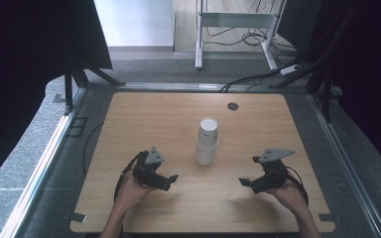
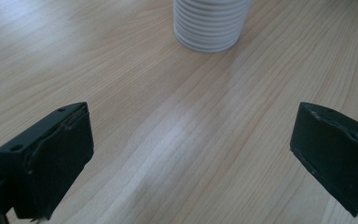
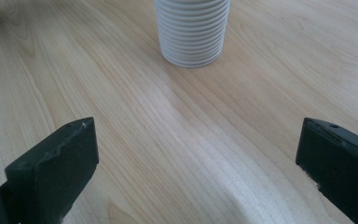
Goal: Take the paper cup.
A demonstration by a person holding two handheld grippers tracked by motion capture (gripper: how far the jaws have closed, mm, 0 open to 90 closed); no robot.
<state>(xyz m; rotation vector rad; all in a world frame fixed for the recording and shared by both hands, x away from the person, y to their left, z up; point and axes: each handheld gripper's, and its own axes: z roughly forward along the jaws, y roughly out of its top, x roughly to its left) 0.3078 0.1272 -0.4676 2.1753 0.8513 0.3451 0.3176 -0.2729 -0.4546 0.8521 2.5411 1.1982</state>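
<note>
— High view first: where are your hands?

— Low in the frame, both resting on the wooden bench [image 1: 144,124]. My left hand-held gripper [image 1: 167,180] sits left of centre and my right hand-held gripper [image 1: 248,183] right of centre, each pointing inward toward the middle.

— And what stands between them?

— A stack of white ribbed cups [image 1: 207,141], upside down, at the centre of the frame, just above the line between my two tools. It touches neither one.

— How are the jaws?

— Wide apart on both, with nothing held. In the left gripper view my two black jaws rise at the lower left and lower right corners with bare wood grain between them, and the cups [image 2: 211,24] are at the top, slightly right of centre. In the right gripper view it looks the same: jaws spread to the lower corners, the cups [image 3: 192,32] at the top centre.

— Anything else on the bench?

— A small dark round grommet [image 1: 232,106] near its far edge, above the cups in the high view.
</note>
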